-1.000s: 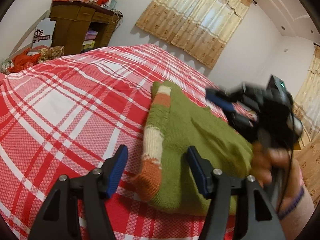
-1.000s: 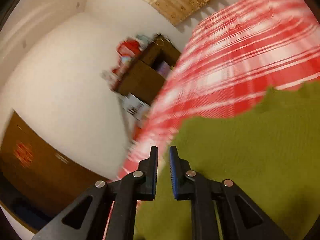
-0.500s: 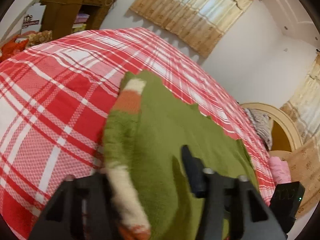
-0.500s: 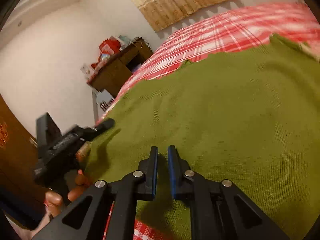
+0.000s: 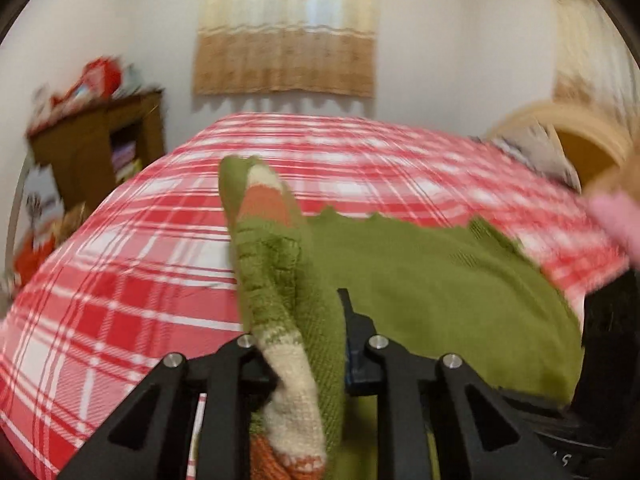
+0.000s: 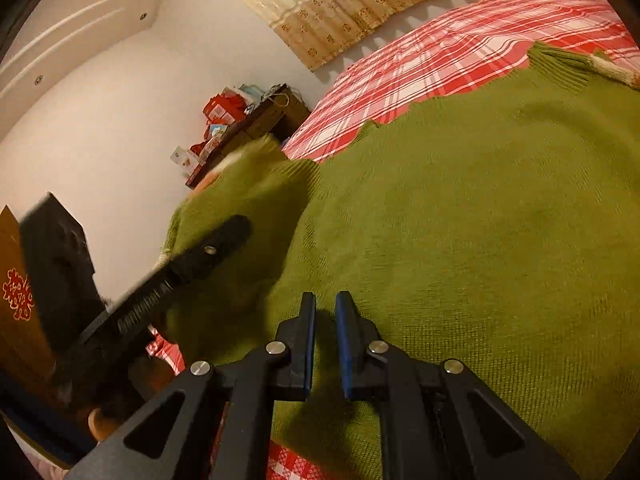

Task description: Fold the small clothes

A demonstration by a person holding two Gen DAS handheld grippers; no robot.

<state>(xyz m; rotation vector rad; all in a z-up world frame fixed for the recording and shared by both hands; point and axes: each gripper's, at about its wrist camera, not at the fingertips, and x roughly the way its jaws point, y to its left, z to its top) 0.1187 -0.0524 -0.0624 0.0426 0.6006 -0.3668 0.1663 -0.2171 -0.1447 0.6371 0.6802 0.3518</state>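
A red-and-white plaid bed [image 5: 132, 264] fills the middle of both frames, with a brown cabinet [image 5: 100, 148] at the left and beige curtains [image 5: 284, 36] on the pale wall above. A green sweater [image 6: 460, 220] lies spread on it, plaid bare beyond its upper edge. The left tool [image 5: 308, 344] clamps the sweater's striped sleeve [image 5: 280, 280] at lower centre; the right tool [image 6: 325, 344], fingers narrowly apart and holding nothing, hovers above the sweater.

- Supporting surface: a bed [image 5: 132, 280] covered with a red-and-white plaid sheet; the cover runs from the near edge to the far wall under the curtain.
- Lying directly on it: one green knitted sweater [image 6: 480, 220], body spread flat across the sheet, scalloped hem toward the far side.
- Sweater sleeve [image 5: 276, 264], striped cream and orange, is raised off the sheet.
- A pink item [image 5: 616, 216] at the bed's right edge is too blurred to identify.
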